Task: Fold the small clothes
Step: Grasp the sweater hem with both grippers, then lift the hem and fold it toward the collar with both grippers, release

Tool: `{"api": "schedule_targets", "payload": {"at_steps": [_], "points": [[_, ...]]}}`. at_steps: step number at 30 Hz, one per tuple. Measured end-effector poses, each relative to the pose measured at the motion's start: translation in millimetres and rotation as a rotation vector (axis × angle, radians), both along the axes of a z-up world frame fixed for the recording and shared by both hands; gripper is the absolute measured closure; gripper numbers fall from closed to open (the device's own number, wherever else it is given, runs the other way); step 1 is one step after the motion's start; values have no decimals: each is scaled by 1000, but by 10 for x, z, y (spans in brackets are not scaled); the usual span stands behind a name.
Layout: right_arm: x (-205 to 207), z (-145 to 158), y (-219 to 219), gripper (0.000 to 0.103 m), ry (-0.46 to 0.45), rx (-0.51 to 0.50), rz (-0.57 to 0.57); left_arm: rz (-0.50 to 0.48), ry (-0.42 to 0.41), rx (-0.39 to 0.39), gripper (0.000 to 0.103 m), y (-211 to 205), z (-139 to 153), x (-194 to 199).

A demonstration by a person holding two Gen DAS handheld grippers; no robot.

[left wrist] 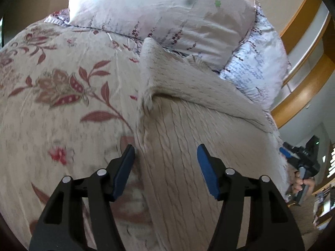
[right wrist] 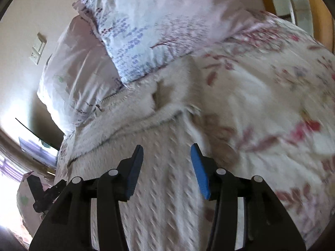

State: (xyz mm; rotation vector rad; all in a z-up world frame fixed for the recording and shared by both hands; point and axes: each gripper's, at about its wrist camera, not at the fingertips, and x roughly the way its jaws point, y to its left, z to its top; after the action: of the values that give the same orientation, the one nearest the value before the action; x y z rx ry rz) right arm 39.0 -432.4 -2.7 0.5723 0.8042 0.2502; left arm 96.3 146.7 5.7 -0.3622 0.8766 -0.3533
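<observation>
Each wrist view looks forward and down along its own fingers, close over the cream knitted garment [left wrist: 188, 146] on the floral bedspread [left wrist: 62, 104]. Both share the garment, bedspread and pillows [left wrist: 167, 16]; they face inward from opposite sides.

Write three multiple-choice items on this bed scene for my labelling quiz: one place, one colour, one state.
1. The cream cable-knit sweater lies on:
A. a floral bedspread
B. a wooden floor
C. a chair

2. The left gripper has finger pads coloured:
A. red
B. blue
C. green

3. The right gripper is:
A. shut on the sweater
B. open
C. out of view

Answers: A, red-flowered fabric surrounds the knit; B, both pads show blue; B, knit shows in the gap between its fingers.
</observation>
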Motion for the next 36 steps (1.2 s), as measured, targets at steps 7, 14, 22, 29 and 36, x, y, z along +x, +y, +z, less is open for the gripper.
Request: {"api": "schedule_targets", "payload": {"at_steps": [7, 14, 22, 29, 36], "points": [[-272, -209, -195, 54, 45, 88, -6, -30, 0, -68, 48, 16, -38, -290], [-513, -317, -116, 55, 45, 191, 89, -73, 17, -164, 61, 4, -111, -611], [-816, -374, 81, 63, 34, 256, 221, -136, 28, -257, 72, -55, -208, -989], [-1068, -436, 252, 72, 43, 242, 300, -162, 23, -339, 73, -51, -278, -1224], [-1234, -461, 293, 82, 23, 214, 316, -181, 20, -312, 75, -99, -278, -1307]]}}
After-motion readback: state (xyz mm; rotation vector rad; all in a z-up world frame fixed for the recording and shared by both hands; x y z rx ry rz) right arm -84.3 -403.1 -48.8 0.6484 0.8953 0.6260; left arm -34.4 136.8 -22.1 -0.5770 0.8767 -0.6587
